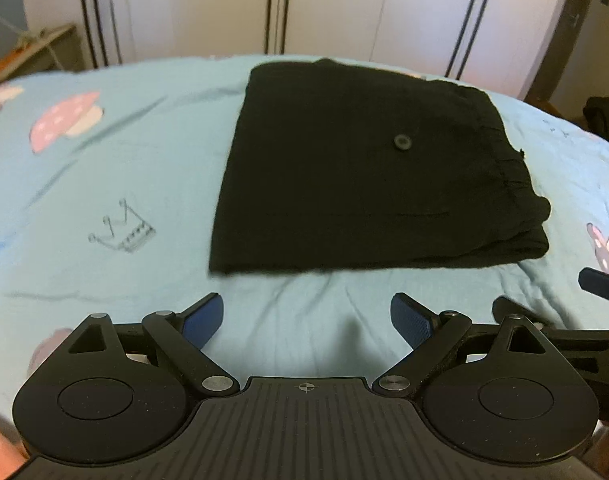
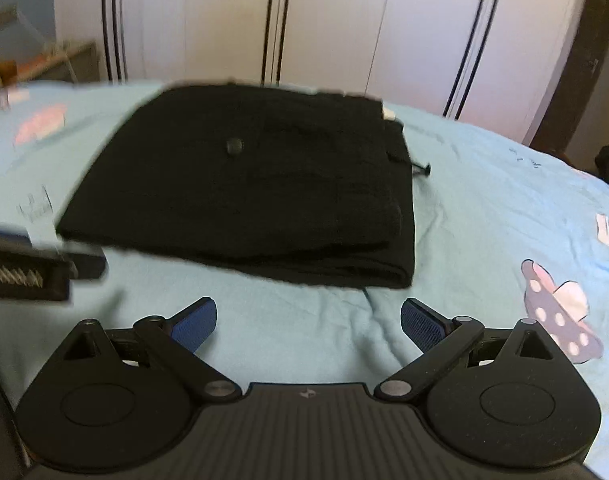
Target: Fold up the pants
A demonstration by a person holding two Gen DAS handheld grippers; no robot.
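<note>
The black pants (image 1: 368,172) lie folded into a compact rectangle on the light blue bedsheet (image 1: 124,184), a button on top and the stacked folded layers at the right edge. They also show in the right wrist view (image 2: 256,184). My left gripper (image 1: 306,322) is open and empty, just short of the pants' near edge. My right gripper (image 2: 308,326) is open and empty, also just short of the near edge. Each gripper shows at the edge of the other's view: the right one's fingertips (image 1: 600,284), the left one's fingertips (image 2: 84,258).
The sheet (image 2: 484,208) has mushroom and crown prints. White wardrobe doors (image 1: 324,4) with dark stripes stand behind the bed. A low shelf (image 1: 36,48) is at the far left. A dark object (image 1: 604,116) sits at the bed's far right.
</note>
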